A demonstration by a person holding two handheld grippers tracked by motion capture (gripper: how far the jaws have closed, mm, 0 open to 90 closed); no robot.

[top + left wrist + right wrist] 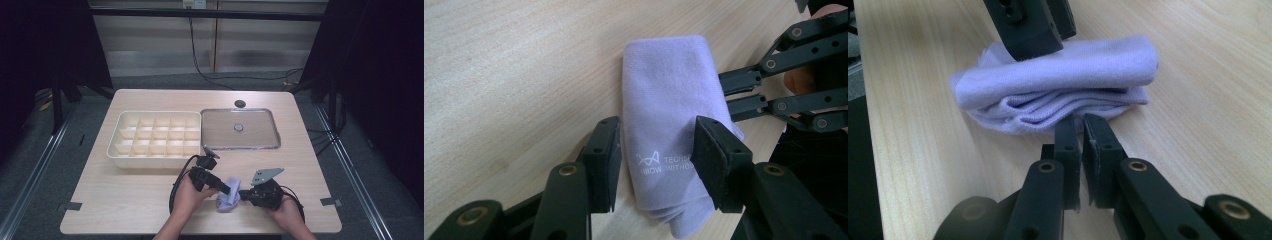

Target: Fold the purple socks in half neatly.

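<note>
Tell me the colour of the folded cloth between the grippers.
Pale lilac cloth with white printed lettering, clearest in the left gripper view.

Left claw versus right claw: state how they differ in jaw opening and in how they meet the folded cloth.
The left claw stands open, its jaws straddling the folded lilac cloth across its width; the right claw is shut, jaws nearly together. The left claw reaches over the cloth from above, while the right claw's tips sit at the cloth's layered edge, low on the table. Both are black, hand-held, and meet at the same cloth.
</note>
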